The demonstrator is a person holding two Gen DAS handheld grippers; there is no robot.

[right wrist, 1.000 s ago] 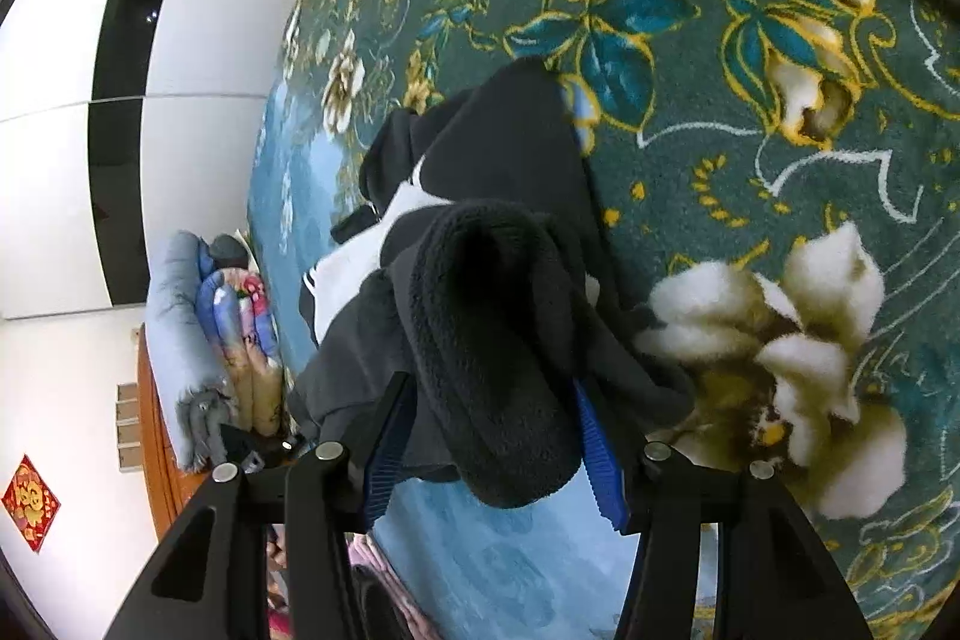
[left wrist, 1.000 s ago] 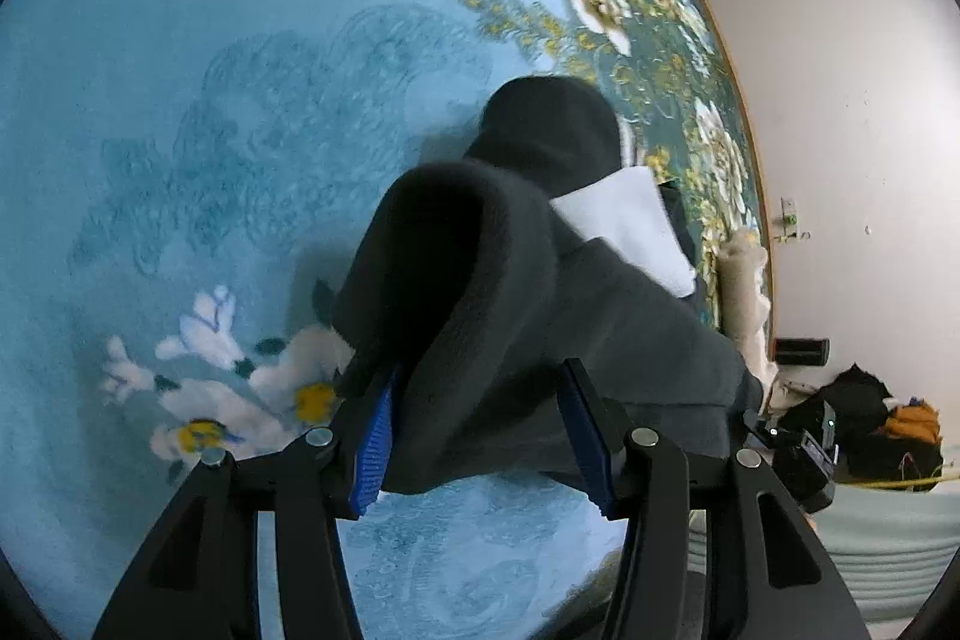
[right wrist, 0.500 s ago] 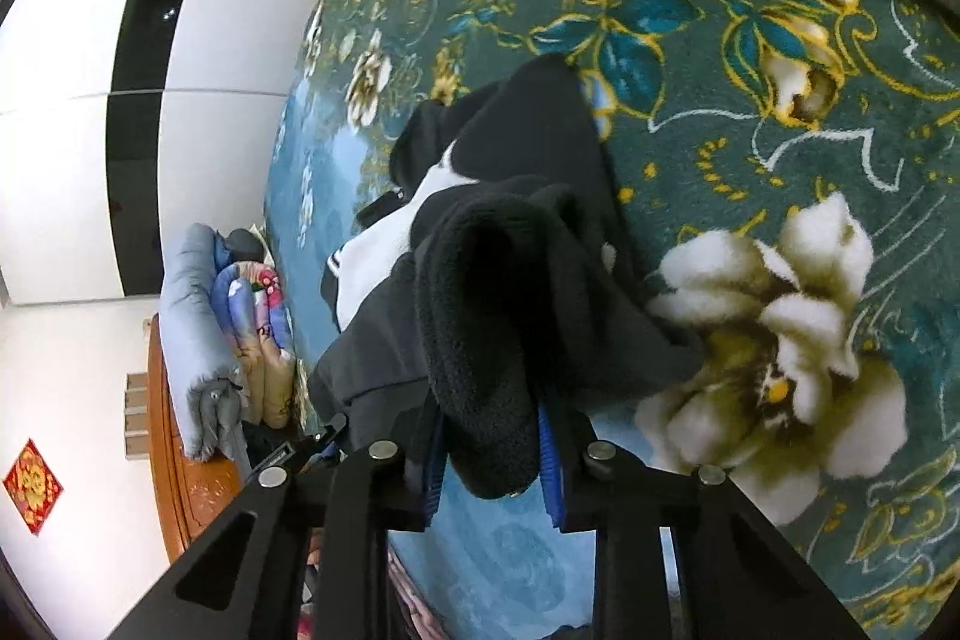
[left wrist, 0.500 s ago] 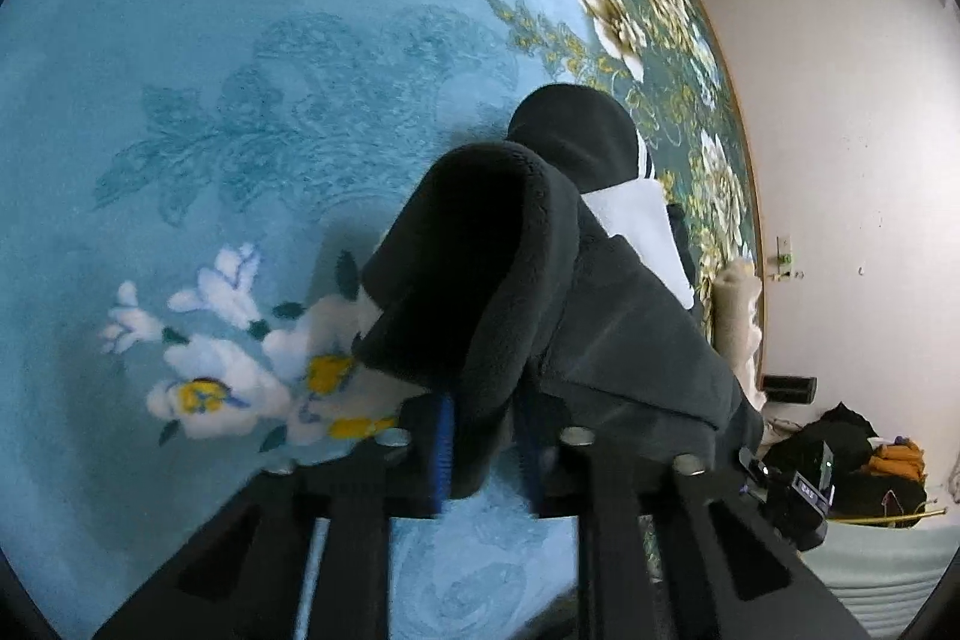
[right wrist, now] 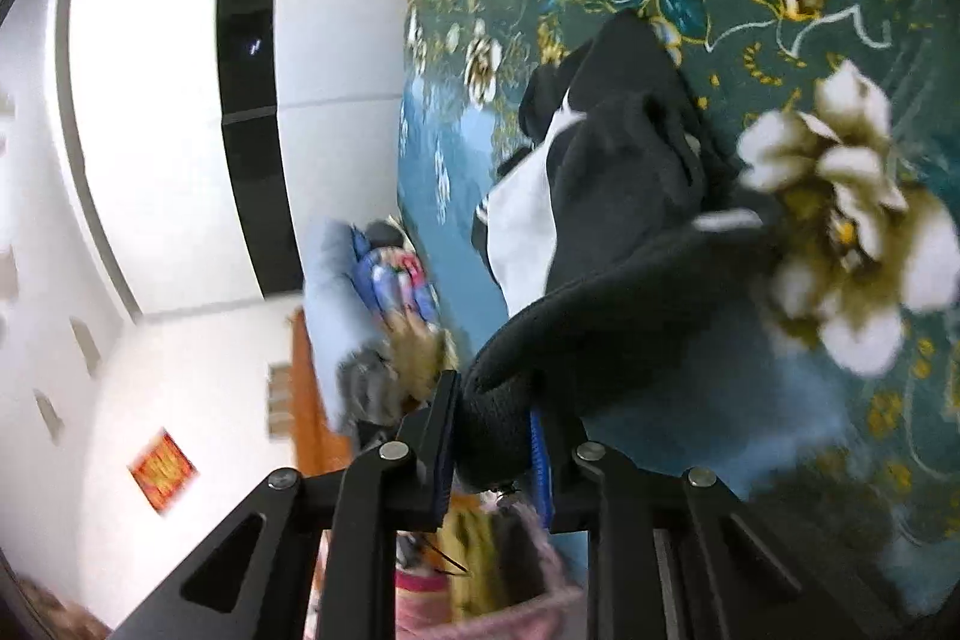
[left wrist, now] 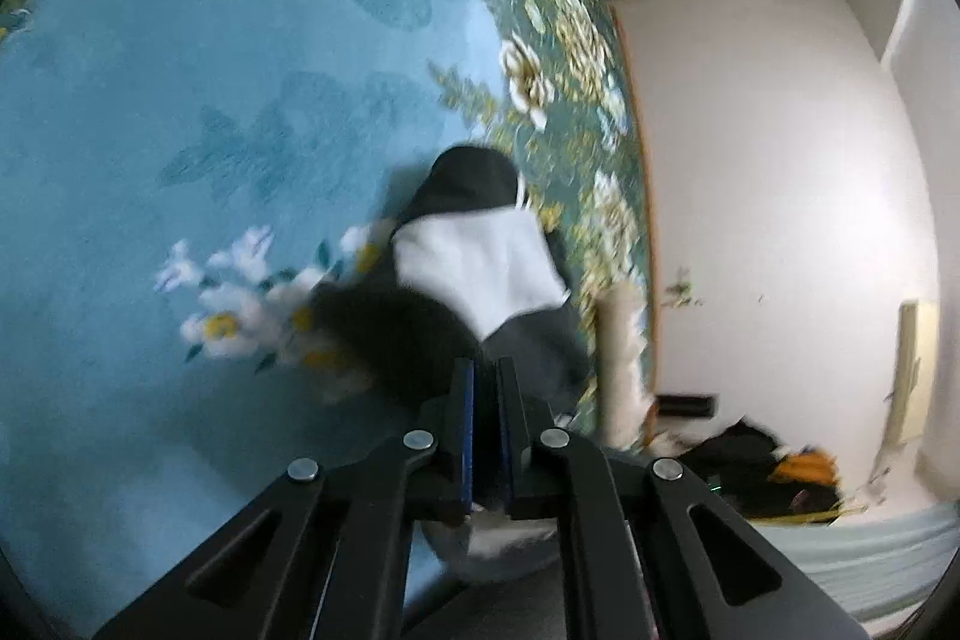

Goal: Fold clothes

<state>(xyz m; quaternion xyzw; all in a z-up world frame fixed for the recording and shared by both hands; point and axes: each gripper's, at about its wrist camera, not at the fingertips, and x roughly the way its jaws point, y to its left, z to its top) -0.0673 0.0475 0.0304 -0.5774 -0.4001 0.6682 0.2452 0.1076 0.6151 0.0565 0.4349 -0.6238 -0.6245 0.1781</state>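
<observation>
Garment [left wrist: 480,274], a black-and-white hoodie, lies on the floral carpet [left wrist: 180,100], long axis running away from both claws. Left claw [left wrist: 486,400] and right claw [right wrist: 492,424] each clench its near edge.

I counted one garment [left wrist: 474,268], black with one white panel, at mid-frame on one rug [left wrist: 180,100]. I had two grippers, left [left wrist: 486,388] and right [right wrist: 489,424]. One red sign [right wrist: 162,469] hung lower left in the right view.
</observation>
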